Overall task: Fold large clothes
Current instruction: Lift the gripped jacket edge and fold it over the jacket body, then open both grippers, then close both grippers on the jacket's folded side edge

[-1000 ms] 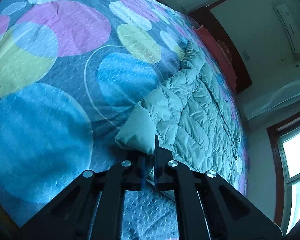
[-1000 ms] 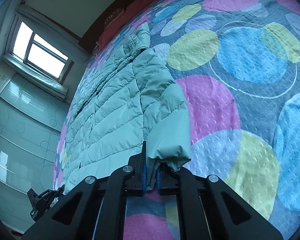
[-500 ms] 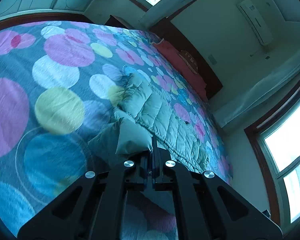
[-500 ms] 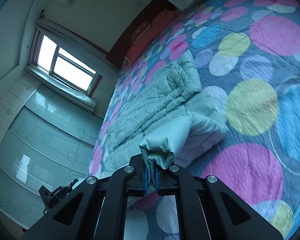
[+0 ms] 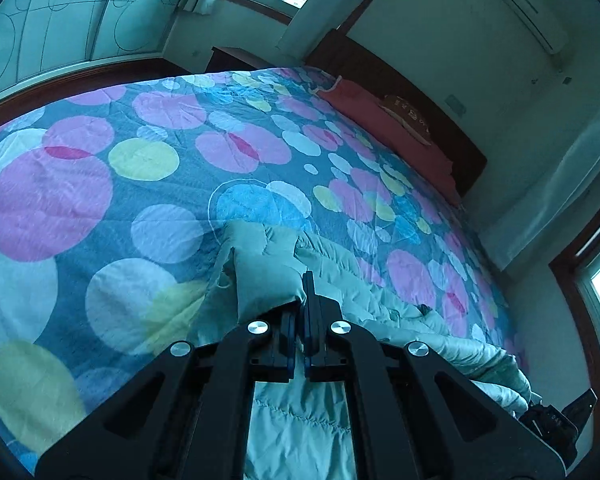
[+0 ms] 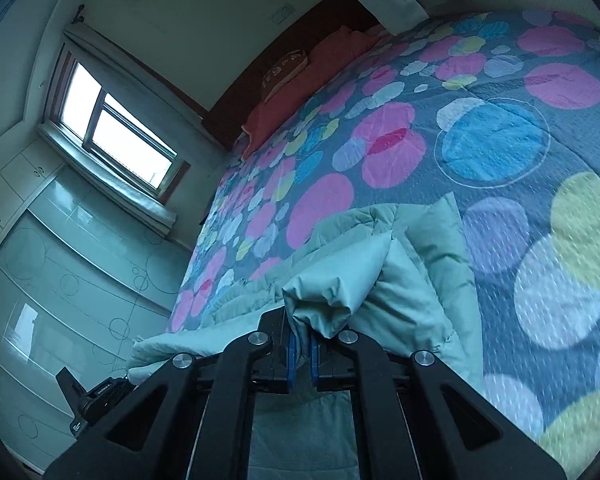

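Observation:
A pale green quilted puffer jacket (image 5: 380, 308) lies on a bed with a spotted cover (image 5: 100, 184). My left gripper (image 5: 302, 300) is shut on a bunched sleeve end (image 5: 264, 280) of the jacket, lifted off the bed. In the right wrist view the same jacket (image 6: 424, 280) spreads below, and my right gripper (image 6: 302, 336) is shut on its other sleeve end (image 6: 340, 284), also raised. Jacket fabric hangs under both grippers. Its far side folds over toward the near edge of the bed.
Red pillows (image 5: 384, 128) lean against a dark headboard (image 5: 440, 120). Windows (image 6: 112, 132) and glass wardrobe doors (image 6: 60, 280) line the walls. A black camera on a stand (image 6: 96, 400) sits off the bed's corner (image 5: 548, 420). The spotted cover stretches wide beyond the jacket.
Both grippers rose and pulled back across the bed, dragging the sleeve ends with them. The jacket has bunched and folded over itself, and more of the room shows.

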A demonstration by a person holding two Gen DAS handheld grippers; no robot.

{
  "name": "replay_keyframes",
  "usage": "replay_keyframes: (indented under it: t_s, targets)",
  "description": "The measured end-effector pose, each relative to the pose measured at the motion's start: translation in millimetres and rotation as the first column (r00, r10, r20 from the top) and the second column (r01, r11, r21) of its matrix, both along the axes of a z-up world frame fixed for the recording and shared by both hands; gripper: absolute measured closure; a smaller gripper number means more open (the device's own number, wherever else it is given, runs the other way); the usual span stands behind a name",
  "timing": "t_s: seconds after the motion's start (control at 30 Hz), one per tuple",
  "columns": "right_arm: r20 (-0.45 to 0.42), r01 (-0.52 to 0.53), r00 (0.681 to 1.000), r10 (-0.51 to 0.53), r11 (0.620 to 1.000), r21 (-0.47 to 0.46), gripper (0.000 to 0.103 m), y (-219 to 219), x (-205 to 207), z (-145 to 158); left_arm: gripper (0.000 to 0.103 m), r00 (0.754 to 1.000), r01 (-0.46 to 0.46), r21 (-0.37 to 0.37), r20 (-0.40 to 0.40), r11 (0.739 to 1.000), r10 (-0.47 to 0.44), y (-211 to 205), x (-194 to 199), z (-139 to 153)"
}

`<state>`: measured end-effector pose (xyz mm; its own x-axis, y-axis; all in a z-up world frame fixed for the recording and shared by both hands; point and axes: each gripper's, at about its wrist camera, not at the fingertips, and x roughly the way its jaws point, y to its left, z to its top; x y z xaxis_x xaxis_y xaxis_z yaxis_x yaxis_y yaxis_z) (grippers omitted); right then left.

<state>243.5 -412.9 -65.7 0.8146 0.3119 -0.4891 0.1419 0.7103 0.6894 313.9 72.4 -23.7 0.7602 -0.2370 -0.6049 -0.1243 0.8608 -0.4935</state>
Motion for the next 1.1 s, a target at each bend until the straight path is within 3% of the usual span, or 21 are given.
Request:
replay_keyframes:
  t_s: [0.27,0.5,0.57,0.63,0.67,0.77,0.93,1.1]
  targets:
    - [-0.103,0.006,0.995,-0.008,1.0,-0.017,0.098,-13,92,-44,0.101,0.997,0.019,0.132,-0.072,0.991,-0.009,-24,86,-42]
    - [-0.161,-0.022,0.987,0.016,0.999,-0.036,0.096,-16,133,-68,0.099,0.99,0.061,0.202,-0.135,0.978,-0.034,-34,123,-66]
    - [-0.147,-0.031,0.989,0.025,0.999,-0.035,0.085,-16,134,-65,0.092,0.988,0.085,0.204,-0.141,0.975,-0.056,-35,125,-66]
    - [-0.119,-0.029,0.993,0.024,0.999,-0.042,0.052,-16,130,-58,0.084,0.989,0.103,0.197,-0.126,0.975,-0.079,-34,125,-60]
    - [-0.102,-0.014,0.995,0.008,0.998,-0.056,0.046,-17,125,-53,0.072,0.99,0.107,0.184,-0.113,0.977,-0.087,-31,123,-55]
    - [-0.078,-0.004,0.997,-0.001,0.998,-0.062,0.044,-20,112,-42,0.049,0.993,0.09,0.142,-0.083,0.986,-0.079,-21,113,-40]
    - [-0.091,0.0,0.996,-0.009,0.995,-0.101,0.044,-21,83,-35,0.037,0.997,0.067,0.136,-0.057,0.988,-0.06,2,83,-24]
    - [-0.12,0.027,0.992,-0.044,0.99,-0.136,0.044,-25,40,-36,0.036,0.994,0.028,0.092,-0.109,0.995,-0.018,32,42,-37]
